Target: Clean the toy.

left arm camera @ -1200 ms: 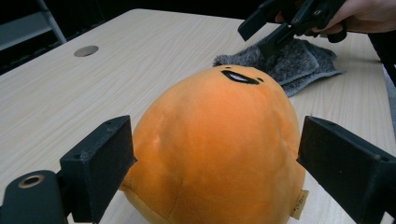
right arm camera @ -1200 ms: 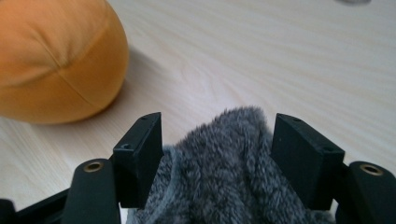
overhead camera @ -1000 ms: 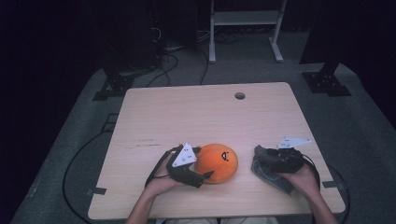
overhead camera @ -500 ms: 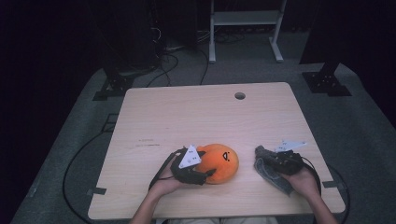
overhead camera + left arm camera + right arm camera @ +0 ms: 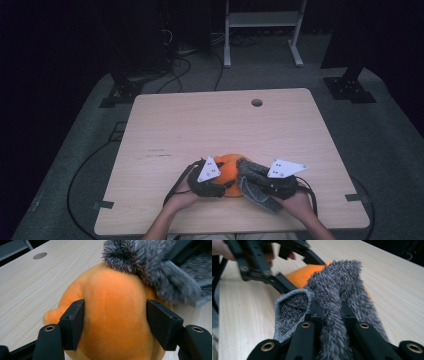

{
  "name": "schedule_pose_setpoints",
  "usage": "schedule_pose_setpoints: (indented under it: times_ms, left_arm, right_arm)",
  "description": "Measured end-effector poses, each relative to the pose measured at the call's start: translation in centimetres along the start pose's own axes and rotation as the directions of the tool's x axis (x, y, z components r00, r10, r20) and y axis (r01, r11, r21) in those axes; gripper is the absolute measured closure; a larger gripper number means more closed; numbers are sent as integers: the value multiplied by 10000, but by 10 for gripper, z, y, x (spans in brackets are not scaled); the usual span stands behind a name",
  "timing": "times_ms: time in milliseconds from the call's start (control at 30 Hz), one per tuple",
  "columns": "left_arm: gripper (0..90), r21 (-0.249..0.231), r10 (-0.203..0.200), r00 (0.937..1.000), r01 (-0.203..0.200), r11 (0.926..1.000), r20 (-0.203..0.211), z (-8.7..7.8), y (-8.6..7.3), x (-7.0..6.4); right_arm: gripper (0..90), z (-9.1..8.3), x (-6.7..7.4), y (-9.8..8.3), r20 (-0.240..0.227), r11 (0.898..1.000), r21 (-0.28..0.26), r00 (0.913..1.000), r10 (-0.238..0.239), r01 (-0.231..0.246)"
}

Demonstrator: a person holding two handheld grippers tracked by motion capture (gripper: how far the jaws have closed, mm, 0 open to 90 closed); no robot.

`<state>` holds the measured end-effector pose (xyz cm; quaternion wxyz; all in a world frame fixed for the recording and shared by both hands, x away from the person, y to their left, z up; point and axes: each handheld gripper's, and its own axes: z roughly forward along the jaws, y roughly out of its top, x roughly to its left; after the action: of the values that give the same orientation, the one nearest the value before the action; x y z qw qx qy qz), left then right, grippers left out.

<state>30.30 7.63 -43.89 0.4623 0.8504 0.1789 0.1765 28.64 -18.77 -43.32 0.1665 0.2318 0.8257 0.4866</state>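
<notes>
High view: my right tool has carried its grey furry cloth against the orange plush.
Left tool, just closing, presses the plush's sides; right tool clenched on cloth. Plush sits near the surface's front edge; far half open.

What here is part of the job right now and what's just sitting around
In use:
- orange plush toy, clamped by the left gripper
- grey furry cloth, pinched in the right gripper, draped onto the toy

Just around:
- table with its cable hole
- white stand behind
- floor cables
</notes>
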Motion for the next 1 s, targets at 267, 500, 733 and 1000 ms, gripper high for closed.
schedule_pose_setpoints:
  times_ms: [267, 500, 733, 1000]
  left_arm:
    - [334, 32, 41, 10000, -41, 10000, -16, 2, 0, 0]
    - [337, 96, -126, 9999, 125, 9999, 77, -1, -4, 5]
    - [338, -4, -506, 9987, 506, 9987, 75, 1, -6, 9]
    - [339, 12, -580, 9983, 580, 9983, 7, 2, -6, 9]
  right_arm:
    - [773, -11, -21, -14, 767, 9969, 354, 9948, 672, -700]
    - [771, -3, -4, -1, 341, 9997, 17, 9991, -233, 233]
    - [771, -17, -24, -19, 900, 9980, 198, 9942, 582, -602]
    - [770, 0, -1, -4, 260, 9995, 57, 9992, -313, 312]
